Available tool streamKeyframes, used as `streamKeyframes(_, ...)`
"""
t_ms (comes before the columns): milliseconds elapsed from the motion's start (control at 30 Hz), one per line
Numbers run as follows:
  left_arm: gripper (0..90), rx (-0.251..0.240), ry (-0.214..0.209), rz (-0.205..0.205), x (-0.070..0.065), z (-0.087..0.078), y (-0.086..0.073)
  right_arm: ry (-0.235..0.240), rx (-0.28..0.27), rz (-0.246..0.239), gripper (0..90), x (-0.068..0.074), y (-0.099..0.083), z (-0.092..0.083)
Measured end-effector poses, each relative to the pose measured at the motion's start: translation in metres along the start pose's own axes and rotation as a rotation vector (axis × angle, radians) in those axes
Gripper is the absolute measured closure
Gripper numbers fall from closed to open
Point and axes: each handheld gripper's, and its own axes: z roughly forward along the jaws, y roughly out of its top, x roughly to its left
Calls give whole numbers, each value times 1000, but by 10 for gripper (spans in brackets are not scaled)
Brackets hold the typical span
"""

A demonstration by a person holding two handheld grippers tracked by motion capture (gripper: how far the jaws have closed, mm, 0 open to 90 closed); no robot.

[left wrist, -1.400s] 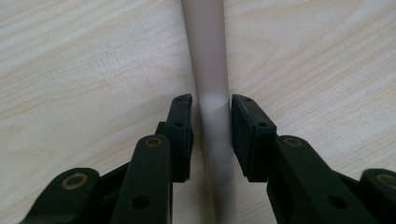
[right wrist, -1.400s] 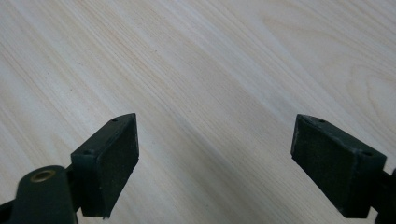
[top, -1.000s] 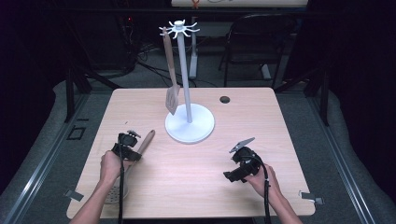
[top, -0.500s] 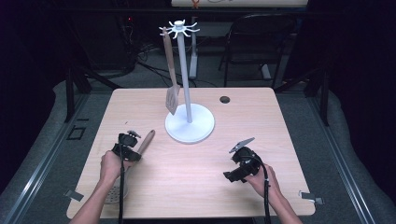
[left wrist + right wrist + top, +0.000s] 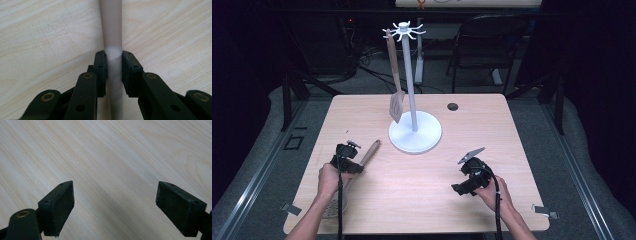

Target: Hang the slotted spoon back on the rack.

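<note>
Left gripper view: left gripper clamps skimmer handle mid-length; light, stiff, smooth wood, likely slippery. Right gripper open, empty.

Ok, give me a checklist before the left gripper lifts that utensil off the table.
1. Left gripper fingers on the utensil handle: ok, pads press both sides, having just been closing.
2. Handle centred between the pads: ok.
3. Utensil's perforated head free: cannot tell, forearm partly hides it.
4. Right gripper open, holding nothing: ok.
5. Free hook on the white stand: ok.
6. Hanging spatula out of the way: cannot tell.
</note>
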Motion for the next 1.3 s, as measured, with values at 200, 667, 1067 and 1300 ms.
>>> streamKeyframes(200,756,-58,-18,-2,0,-9,-5,-6,-9,2,150,-2,-2,-2)
streamKeyframes(667,759,-235,-12,-12,1,-40,-16,-1,7,9,150,-1,-1,1)
streamKeyframes(1067,760,-369,11,31,-6,-55,-16,1,11,6,151,-1,-2,1)
streamKeyframes(1300,760,-414,25,77,-12,-61,-17,1,13,-4,151,-1,-2,2)
